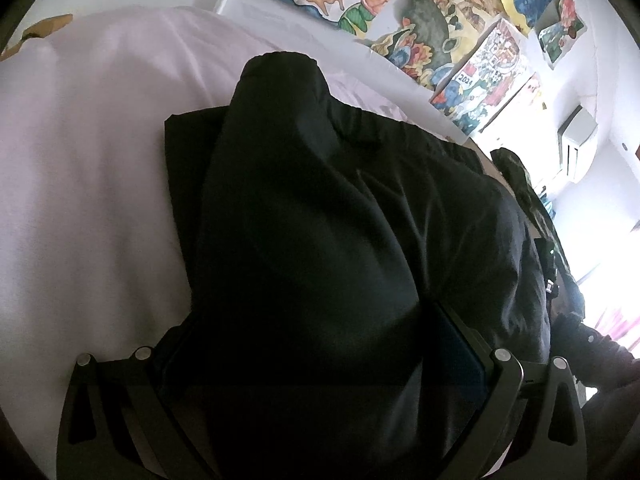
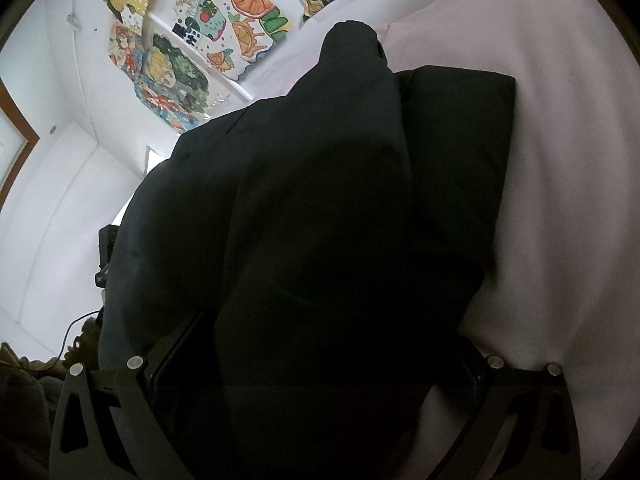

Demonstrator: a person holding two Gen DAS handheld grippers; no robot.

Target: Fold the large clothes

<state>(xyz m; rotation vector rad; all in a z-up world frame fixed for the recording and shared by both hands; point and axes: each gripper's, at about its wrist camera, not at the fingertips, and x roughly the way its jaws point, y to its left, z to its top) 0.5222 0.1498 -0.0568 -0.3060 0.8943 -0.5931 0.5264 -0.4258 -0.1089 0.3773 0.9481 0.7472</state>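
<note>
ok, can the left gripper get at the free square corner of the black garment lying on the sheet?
Probably not as is: the left gripper looks full of black garment, a raised fold between it and that corner on the pale sheet.

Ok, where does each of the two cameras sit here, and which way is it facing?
Left wrist: on the left gripper, looking along its fingers over the black garment on the pale sheet, toward the wall drawings.
Right wrist: on the right gripper, same direction.
Shared: garment, sheet, drawings; fabric fills both jaws.

White wall [image 2: 60, 128] w/ colorful drawings [image 1: 400, 4].
</note>
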